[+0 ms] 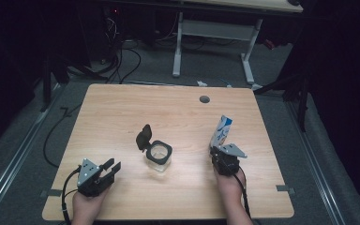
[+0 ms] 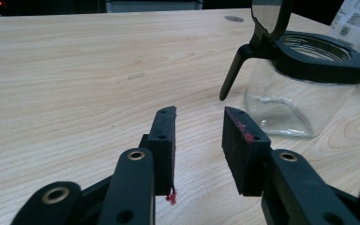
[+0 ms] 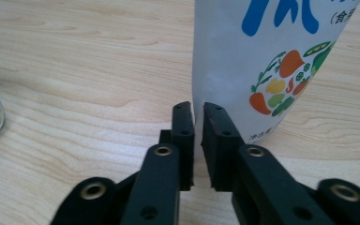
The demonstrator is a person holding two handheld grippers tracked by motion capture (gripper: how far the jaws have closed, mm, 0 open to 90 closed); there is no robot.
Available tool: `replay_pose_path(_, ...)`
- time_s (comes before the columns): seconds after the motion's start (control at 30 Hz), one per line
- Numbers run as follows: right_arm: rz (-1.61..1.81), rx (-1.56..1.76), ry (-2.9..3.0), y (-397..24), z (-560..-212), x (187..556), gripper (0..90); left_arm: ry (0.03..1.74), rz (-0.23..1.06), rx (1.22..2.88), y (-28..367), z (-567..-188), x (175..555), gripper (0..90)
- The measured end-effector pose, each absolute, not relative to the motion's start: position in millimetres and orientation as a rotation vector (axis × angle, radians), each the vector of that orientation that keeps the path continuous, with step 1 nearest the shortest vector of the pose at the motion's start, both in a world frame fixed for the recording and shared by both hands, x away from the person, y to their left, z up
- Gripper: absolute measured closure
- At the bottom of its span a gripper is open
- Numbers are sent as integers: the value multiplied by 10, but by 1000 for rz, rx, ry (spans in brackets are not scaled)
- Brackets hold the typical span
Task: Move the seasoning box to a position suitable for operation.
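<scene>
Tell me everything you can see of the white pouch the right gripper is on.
The white pouch is a flat, soft-looking packet with blue lettering and a printed cluster of vegetables in orange, yellow and green. It stands upright, leaning slightly, on the wooden table near its right side, to the right of the jar. The right gripper pinches its lower edge between nearly closed jaws. Its top looks sealed.

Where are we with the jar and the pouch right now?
Done: the glass jar stands mid-table with its black lid flipped up, and looks empty. In hand: the right hand-held gripper pinches the bottom edge of the white pouch, upright. Left: probably bringing it over the jar. The left hand-held gripper waits open.
</scene>
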State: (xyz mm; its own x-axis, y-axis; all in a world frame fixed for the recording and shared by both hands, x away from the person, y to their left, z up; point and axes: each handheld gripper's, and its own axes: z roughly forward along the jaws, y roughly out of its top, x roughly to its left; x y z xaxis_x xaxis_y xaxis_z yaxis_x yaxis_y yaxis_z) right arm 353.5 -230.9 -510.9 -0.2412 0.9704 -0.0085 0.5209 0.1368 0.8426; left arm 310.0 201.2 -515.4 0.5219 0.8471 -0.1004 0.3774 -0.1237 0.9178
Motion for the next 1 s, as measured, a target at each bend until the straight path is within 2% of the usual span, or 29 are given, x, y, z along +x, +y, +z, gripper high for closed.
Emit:
replay_pose_path(0.03,1002,1443,1835,-2311,-5113,3540,899,1039,562,1719,2017,-5157,3102,657)
replay_pose_path(0.37,1004,1409,1856,-2418,-5112,3438,900,1037,562,1723,2016,-5159,3108,660)
replay_pose_path(0.7,1013,1425,1848,-2791,-5102,3256,900,1036,558,1728,2012,-5157,3119,656)
replay_pose_path(0.8,1036,1444,1847,-2863,-5097,3271,896,1028,520,1738,2013,-5161,3139,625)
replay_pose_path(0.87,1060,1439,1867,-2870,-5081,3267,840,1024,523,1760,1998,-5170,3149,581)
replay_pose_path(1.0,1129,1407,1898,-2916,-5054,3253,698,1009,513,1785,1975,-5181,3151,556)
